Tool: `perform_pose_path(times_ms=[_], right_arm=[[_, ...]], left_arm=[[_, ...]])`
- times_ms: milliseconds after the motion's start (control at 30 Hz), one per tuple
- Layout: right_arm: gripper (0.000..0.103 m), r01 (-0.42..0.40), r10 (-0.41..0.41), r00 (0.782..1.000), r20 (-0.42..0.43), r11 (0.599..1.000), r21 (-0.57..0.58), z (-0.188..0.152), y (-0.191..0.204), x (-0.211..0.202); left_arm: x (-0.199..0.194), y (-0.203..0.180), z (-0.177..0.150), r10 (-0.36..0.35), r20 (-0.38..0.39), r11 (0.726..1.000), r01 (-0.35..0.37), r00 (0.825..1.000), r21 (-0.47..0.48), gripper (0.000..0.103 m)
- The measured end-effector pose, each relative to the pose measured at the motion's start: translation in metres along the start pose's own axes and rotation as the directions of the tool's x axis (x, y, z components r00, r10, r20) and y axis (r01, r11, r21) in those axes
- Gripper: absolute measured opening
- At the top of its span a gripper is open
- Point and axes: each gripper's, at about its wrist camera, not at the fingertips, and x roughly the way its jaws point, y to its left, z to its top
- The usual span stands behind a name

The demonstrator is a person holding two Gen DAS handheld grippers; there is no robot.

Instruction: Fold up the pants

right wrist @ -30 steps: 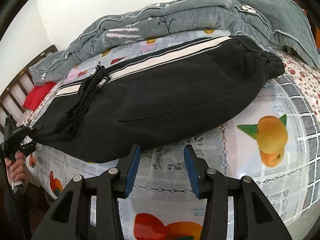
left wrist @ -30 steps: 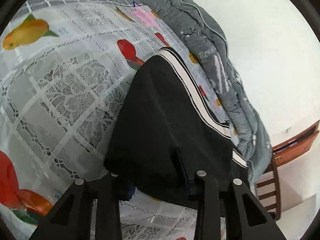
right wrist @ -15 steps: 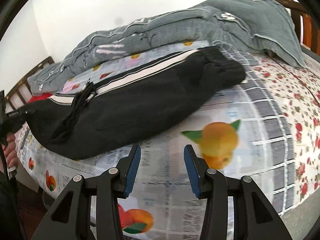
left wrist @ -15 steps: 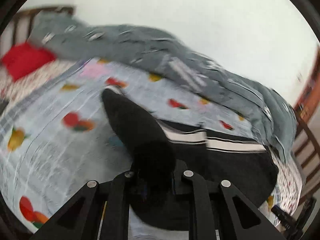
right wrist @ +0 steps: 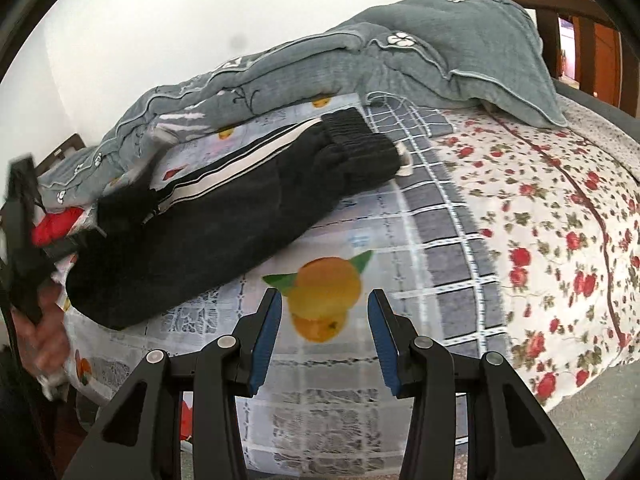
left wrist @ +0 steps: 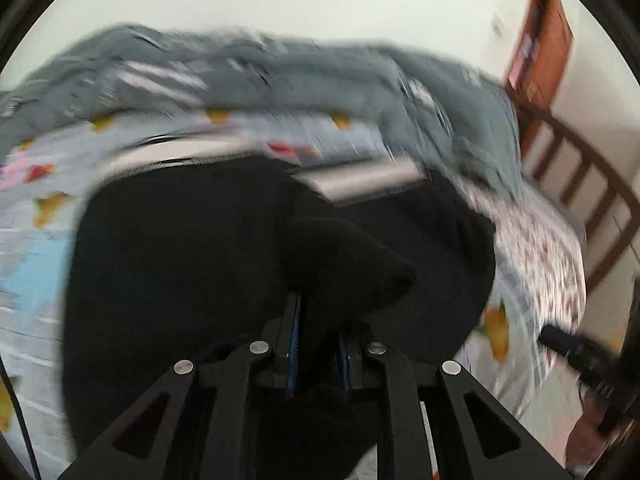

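Black pants [right wrist: 224, 224] with a white side stripe lie along the bed, their ribbed waistband toward the grey quilt. In the blurred left wrist view, my left gripper [left wrist: 318, 320] is shut on a bunched end of the pants [left wrist: 348, 264], held above the rest of the black fabric. The right wrist view shows that gripper [right wrist: 80, 240] at the far left with a hand [right wrist: 40, 336] on it. My right gripper [right wrist: 324, 328] stands open over the fruit-print cloth [right wrist: 324, 292], apart from the pants and holding nothing.
A rolled grey quilt [right wrist: 360, 64] lies along the far side of the bed. A red pillow [right wrist: 56, 224] sits behind the pants' left end. Floral sheet [right wrist: 560, 240] covers the right part. A wooden bed rail [left wrist: 580, 168] and a door [left wrist: 540, 40] are at the right.
The left gripper shut on the pants' end, rolled, and swung it across over the rest of the pants. The right gripper drew back from the pants toward the orange print.
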Motion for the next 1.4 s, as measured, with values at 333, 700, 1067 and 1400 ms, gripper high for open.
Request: perform_pose_path(times_ms=[333, 700, 1067, 1400], right_arm=[[0.044, -0.073, 0.073, 0.997, 0.011, 0.997, -0.011, 0.015, 0.025, 0.011], [0.05, -0.379, 0.385, 0.921, -0.053, 0.92, 0.101, 0.036, 0.087, 0.079], [0.019, -0.356, 0.361, 0.924, -0.128, 0.933, 0.058, 0.032, 0.134, 0.124], [0.01, -0.334, 0.345, 0.937, 0.048, 0.929, -0.158, 0.079, 0.131, 0.059]], left_arm=[[-0.047, 0.015, -0.001, -0.092, 0.03, 0.995, 0.091, 0.995, 0.041, 0.047], [-0.099, 0.103, -0.044, 0.057, 0.08, 0.995, -0.051, 0.995, -0.082, 0.065], [-0.081, 0.111, -0.091, -0.013, 0.022, 0.988, 0.016, 1.0, -0.156, 0.07], [-0.035, 0.052, -0.08, 0.238, 0.024, 0.971, -0.237, 0.971, -0.037, 0.078]])
